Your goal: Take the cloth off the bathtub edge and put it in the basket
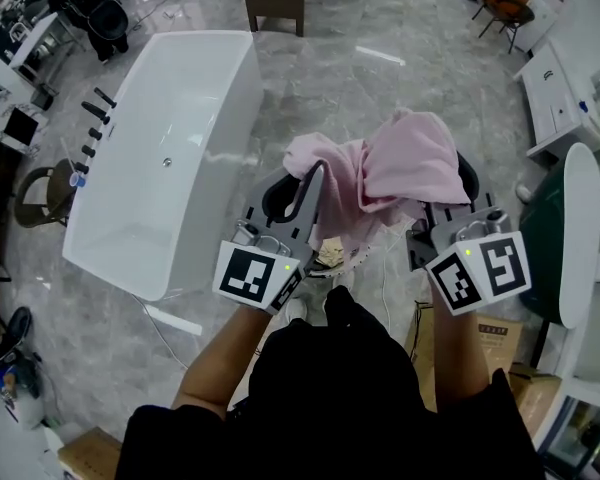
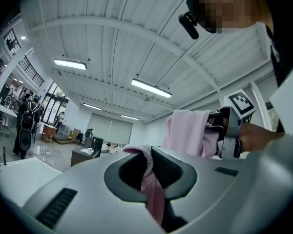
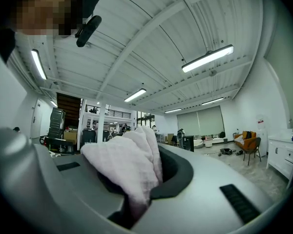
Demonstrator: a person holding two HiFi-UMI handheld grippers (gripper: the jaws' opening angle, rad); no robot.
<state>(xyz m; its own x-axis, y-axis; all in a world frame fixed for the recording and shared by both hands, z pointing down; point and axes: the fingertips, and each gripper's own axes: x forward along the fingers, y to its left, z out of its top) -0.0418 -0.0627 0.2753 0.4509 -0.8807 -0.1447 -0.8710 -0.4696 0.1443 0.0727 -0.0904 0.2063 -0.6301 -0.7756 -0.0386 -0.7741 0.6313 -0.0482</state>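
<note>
Head view: the pink cloth [image 1: 380, 168] hangs bunched between the left gripper [image 1: 305, 190] and the right gripper [image 1: 445, 206], lifted above the marble floor [image 1: 380, 58] just beside the right edge of the white bathtub [image 1: 170, 138]. Left gripper view: its jaws are pinched almost together on a thin fold of cloth. Right gripper view: its jaws are clamped on a thick bunch of cloth

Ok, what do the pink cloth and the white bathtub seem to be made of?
The pink cloth looks like soft woven fabric, probably cotton towelling, with a matte finish. It bunches and drapes in loose folds, and a fine grid-like weave shows in the right gripper view. The white bathtub is a smooth, glossy hard shell that catches soft highlights. It is likely acrylic or glazed ceramic, but the look leaves that open.
</note>
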